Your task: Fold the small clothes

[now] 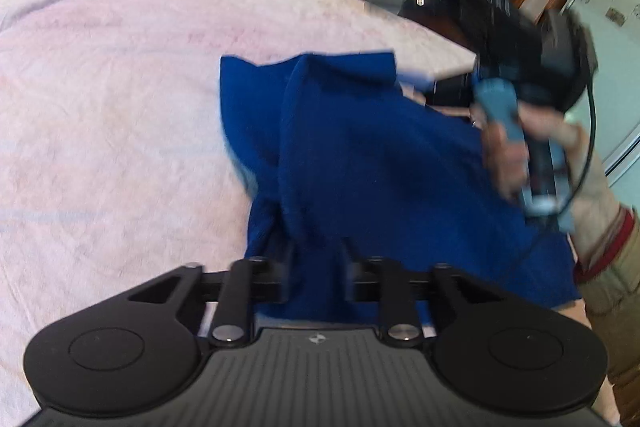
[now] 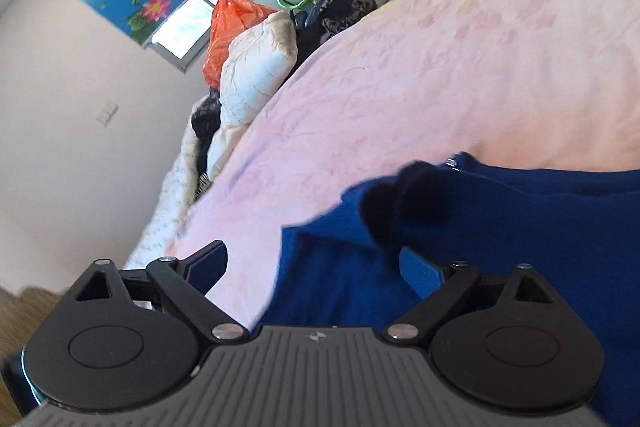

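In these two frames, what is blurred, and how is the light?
Left wrist view: the hand holding the right gripper is smeared by motion; the dark blue knit garment stays fairly sharp. Right wrist view: the pink bedspread and the garment's edge are softly blurred; daylight from the window, no harsh glare.

One garment, two grippers, one bed.
I count one blue garment (image 1: 380, 163) caught in my left gripper (image 1: 316, 283), one right gripper (image 2: 316, 267) open just beside it, one pink sheet (image 1: 120, 87) under both, one orange bag (image 2: 224, 31) far ahead.
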